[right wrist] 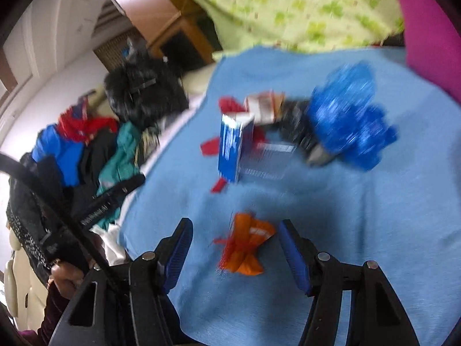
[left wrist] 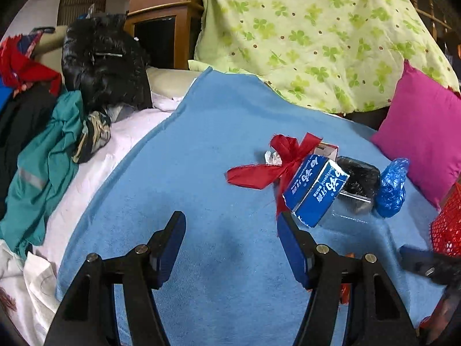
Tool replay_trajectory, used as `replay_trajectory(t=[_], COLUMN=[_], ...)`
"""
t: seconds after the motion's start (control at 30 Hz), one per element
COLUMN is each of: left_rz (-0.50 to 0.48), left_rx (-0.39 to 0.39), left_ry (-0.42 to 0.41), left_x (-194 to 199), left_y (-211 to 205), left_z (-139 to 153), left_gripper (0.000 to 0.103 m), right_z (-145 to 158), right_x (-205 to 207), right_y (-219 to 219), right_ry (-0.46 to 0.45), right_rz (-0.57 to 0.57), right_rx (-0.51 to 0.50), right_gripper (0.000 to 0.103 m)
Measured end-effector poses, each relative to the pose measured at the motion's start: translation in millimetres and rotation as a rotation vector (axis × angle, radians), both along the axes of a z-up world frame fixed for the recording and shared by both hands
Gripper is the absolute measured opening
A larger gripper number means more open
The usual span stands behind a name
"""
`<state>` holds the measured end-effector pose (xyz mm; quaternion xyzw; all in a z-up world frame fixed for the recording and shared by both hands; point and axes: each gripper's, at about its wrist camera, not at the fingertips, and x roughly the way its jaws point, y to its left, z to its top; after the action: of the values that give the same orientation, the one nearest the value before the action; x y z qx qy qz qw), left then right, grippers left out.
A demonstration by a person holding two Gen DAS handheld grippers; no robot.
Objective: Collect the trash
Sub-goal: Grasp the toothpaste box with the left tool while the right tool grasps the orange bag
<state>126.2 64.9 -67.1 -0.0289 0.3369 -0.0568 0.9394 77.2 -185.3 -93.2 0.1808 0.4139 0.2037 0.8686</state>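
Observation:
A heap of trash lies on the blue towel (left wrist: 201, 173): a blue carton (left wrist: 315, 191), a red ribbon (left wrist: 268, 167), a black bag (left wrist: 360, 181), a crumpled blue plastic bag (left wrist: 391, 187) and a clear plastic box (left wrist: 345, 219). My left gripper (left wrist: 230, 219) hovers open just left of and before the carton, with only towel between its fingers. In the blurred right wrist view, an orange wrapper (right wrist: 246, 245) lies on the towel between the fingers of my open right gripper (right wrist: 234, 226). Its pads stand apart from the wrapper. The blue carton (right wrist: 232, 147) and blue bag (right wrist: 351, 115) lie beyond.
A red mesh basket (left wrist: 448, 225) shows at the right edge, below a pink cushion (left wrist: 423, 144). A green clover quilt (left wrist: 317, 34) rises behind the towel. Piled clothes (left wrist: 43, 158) and a black jacket (left wrist: 103, 60) fill the left side. A hand (right wrist: 64, 276) is at lower left.

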Motion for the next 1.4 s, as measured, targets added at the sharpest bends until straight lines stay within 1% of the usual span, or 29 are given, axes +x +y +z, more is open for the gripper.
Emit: replay_trajectory(t=[0.1,0.17,0.27,0.3,0.33,0.4,0.43,0.53,0.6,0.67,0.77,0.97,1.07,1.23,1.3,1.37,1.4], left_rz=[0.0,-0.009,-0.036,-0.046,-0.058,-0.084,-0.099,-0.148,-0.183,-0.215,-0.254,-0.247,-0.233,-0.202,-0.186,-0.182,-0.177], left_rx=[-0.007,-0.006,0.016,0.024,0.031,0.036,0.034,0.025,0.015,0.013,0.007,-0.015,-0.017,-0.026,-0.049,-0.082,-0.086], left_ry=[-0.006,0.002,0.001,-0.003,-0.007,-0.012,-0.012,-0.007,-0.007,-0.011,0.004,0.045,0.05,0.071,0.078,0.084,0.081], left_x=[0.8,0.5,2.5,1.9,2.1,3.3,4.9,12.1,15.4,19.1,31.6,64.0,75.1,92.3,96.0,99.3,99.6], left_y=[2.8,2.3,-5.2,-8.5,-11.7,-20.5,-25.8,-43.1,-56.9,-71.6,-92.5,-120.1,-128.8,-134.1,-129.0,-121.8,-119.4], left_z=[-0.8,-3.4,-4.5,-4.6,-4.4,-4.1,-4.3,-5.2,-4.6,-4.0,-5.5,-14.2,-16.6,-21.7,-22.4,-22.9,-22.7], left_gripper=[0.067,0.067,0.067,0.067,0.067,0.067,0.067,0.067,0.067,0.067,0.068,0.069,0.069,0.069,0.065,0.052,0.052], right_z=[-15.5,-21.9,-38.7,-43.4,-50.7,-58.2,-58.6,-50.7,-42.3,-33.7,-23.8,-16.3,-13.8,-12.8,-12.0,-10.9,-8.9], right_x=[15.4,25.2,34.4,35.3,37.9,40.2,39.8,36.1,32.3,28.0,20.0,7.5,3.7,1.0,0.1,3.8,3.1], right_y=[14.4,25.8,37.4,38.4,40.5,43.3,43.3,33.2,16.3,-4.4,-30.1,-68.5,-83.4,-96.3,-99.7,-91.4,-92.4], right_ry=[0.058,0.086,0.162,0.181,0.207,0.231,0.225,0.193,0.169,0.151,0.122,0.115,0.11,0.101,0.101,0.096,0.089], right_rz=[0.009,0.014,0.009,0.007,0.007,0.005,0.006,0.005,-0.027,-0.064,-0.118,-0.176,-0.191,-0.205,-0.205,-0.206,-0.206], right_rx=[-0.013,-0.029,-0.069,-0.071,-0.077,-0.106,-0.111,-0.097,-0.096,-0.066,-0.069,-0.069,-0.06,-0.049,-0.045,-0.044,-0.043], right_gripper=[0.064,0.059,0.052,0.047,0.04,0.036,0.033,0.032,0.032,0.032,0.032,0.032,0.032,0.032,0.032,0.032,0.032])
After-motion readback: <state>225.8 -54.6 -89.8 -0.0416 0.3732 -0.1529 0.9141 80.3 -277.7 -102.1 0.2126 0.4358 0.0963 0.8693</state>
